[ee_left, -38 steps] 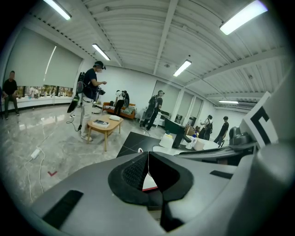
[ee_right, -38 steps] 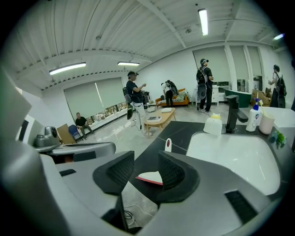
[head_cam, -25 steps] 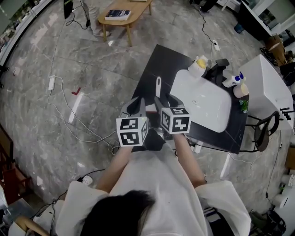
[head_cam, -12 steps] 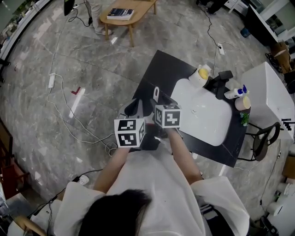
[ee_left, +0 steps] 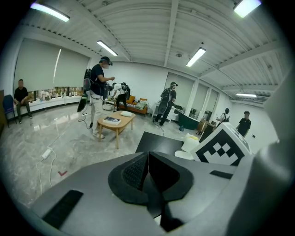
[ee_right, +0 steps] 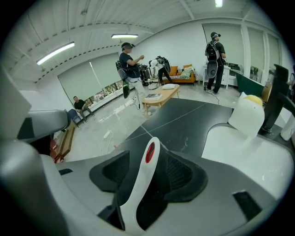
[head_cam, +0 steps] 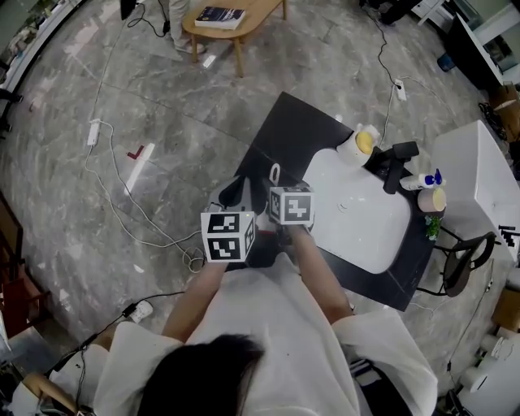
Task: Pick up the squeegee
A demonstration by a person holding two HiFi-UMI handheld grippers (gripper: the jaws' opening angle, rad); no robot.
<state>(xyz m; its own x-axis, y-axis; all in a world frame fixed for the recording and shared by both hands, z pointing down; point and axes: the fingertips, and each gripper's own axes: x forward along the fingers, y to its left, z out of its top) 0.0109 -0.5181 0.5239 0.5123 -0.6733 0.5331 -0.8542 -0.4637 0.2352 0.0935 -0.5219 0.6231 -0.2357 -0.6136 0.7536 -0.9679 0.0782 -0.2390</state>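
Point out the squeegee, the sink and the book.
squeegee (ee_right: 140,183): right gripper view, middle of its white handle.
sink (head_cam: 366,215): head view, bare white basin.
book (head_cam: 221,14): head view, its dark cover.

In the head view the squeegee (head_cam: 275,174) shows only its handle tip, at 12 o'clock of the right gripper (head_cam: 282,192). The gripper's cube hides the rest, blade included. In the right gripper view the handle's lower end is lost behind the gripper body at 6 o'clock. The left gripper (head_cam: 236,193) has its jaws mostly under its own cube in the head view. At 12 o'clock the picture's edge cuts off a person's legs (head_cam: 177,18) beside the table (head_cam: 244,20). The bottles (head_cam: 422,180) at 2 o'clock are too small to tell apart.
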